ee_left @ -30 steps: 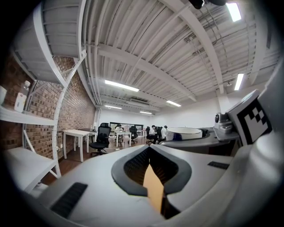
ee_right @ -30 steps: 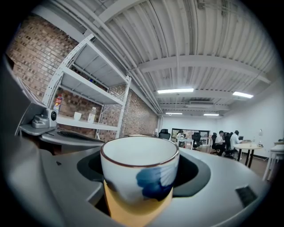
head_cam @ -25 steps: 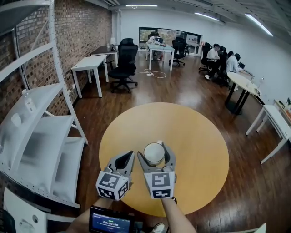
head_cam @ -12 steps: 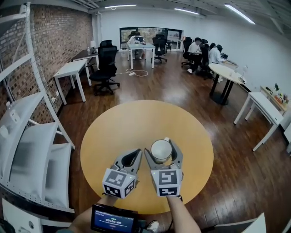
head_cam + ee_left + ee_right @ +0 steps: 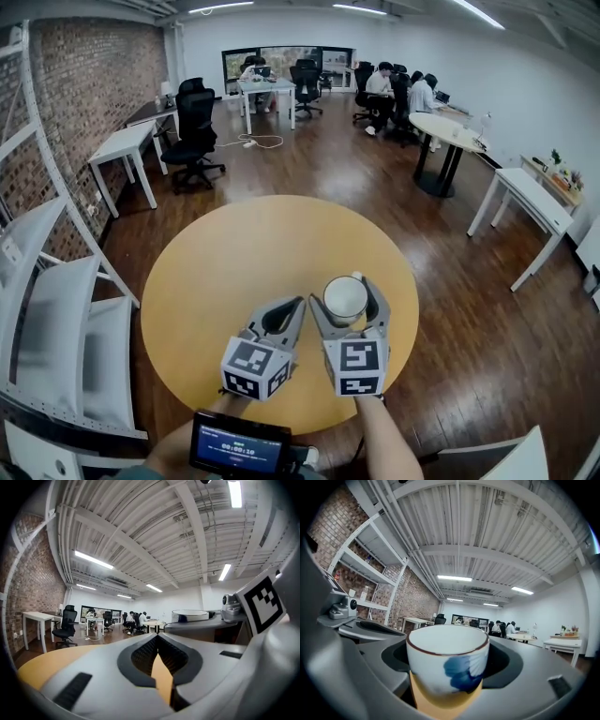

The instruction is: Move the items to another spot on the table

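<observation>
A white cup (image 5: pixel 343 294) with a brown rim and a blue mark sits between the jaws of my right gripper (image 5: pixel 348 300), which is shut on it over the right half of the round yellow table (image 5: pixel 234 253). In the right gripper view the cup (image 5: pixel 447 660) fills the space between the jaws of the right gripper (image 5: pixel 447 670), with yellow tabletop just below it. I cannot tell whether it touches the table. My left gripper (image 5: pixel 295 306) is close beside it on the left, shut and empty. Its jaws meet at the tips (image 5: pixel 157 636), and the cup (image 5: pixel 190 615) shows to its right.
White shelving (image 5: pixel 56 309) stands against the brick wall on the left. A white desk (image 5: pixel 122 145) and office chairs (image 5: pixel 195 122) are beyond the table, with a white table (image 5: pixel 525 197) at right. People sit at far desks. A small screen (image 5: pixel 239 445) is below the grippers.
Both grippers have moved rightward over the table together, the cup still held in the right one. The head view has turned, so the room sits differently in it.
</observation>
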